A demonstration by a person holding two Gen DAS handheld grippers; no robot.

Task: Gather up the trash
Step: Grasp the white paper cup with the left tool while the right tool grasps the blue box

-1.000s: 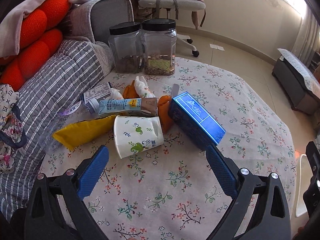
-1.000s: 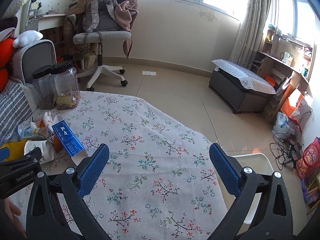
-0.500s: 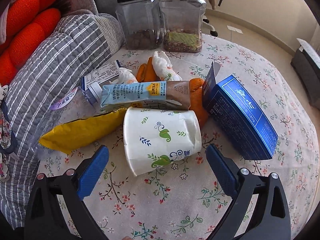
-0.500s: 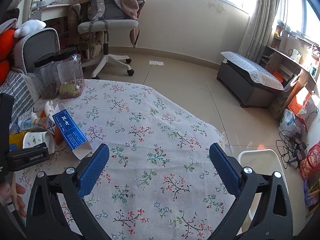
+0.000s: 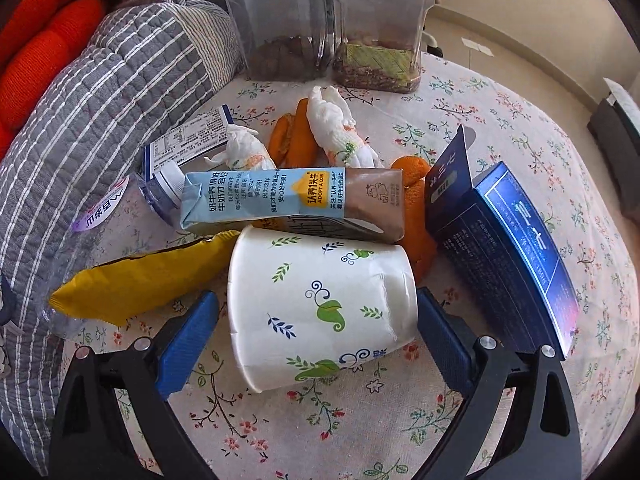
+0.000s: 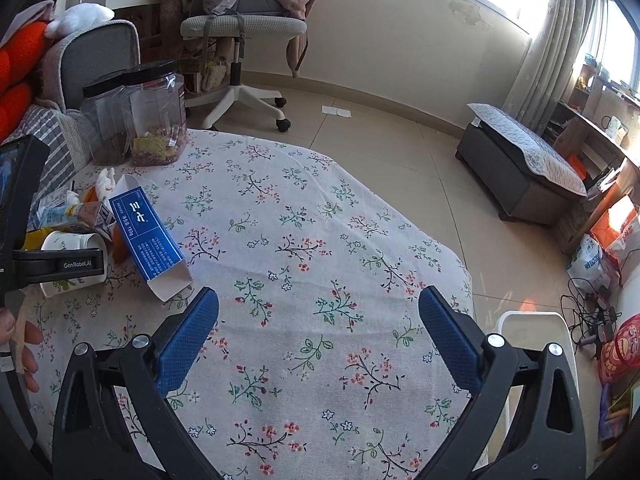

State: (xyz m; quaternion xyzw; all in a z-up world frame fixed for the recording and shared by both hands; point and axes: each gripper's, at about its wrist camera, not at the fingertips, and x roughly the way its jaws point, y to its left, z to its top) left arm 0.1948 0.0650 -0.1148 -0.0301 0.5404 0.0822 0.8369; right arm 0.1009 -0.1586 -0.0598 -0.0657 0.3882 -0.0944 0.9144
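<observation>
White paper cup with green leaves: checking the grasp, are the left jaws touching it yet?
Cannot tell. In the left wrist view the paper cup lies between the open left gripper; no plain gap or contact shows.

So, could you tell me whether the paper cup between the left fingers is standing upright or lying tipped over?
Tipped over. The paper cup lies on its side on the tablecloth, its rim toward the yellow packet.

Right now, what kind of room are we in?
Likely a lived-in home room, living room or study: an office chair draped with clothes, a quilted sofa arm, and a floral-cloth table strewn with household trash.
</observation>
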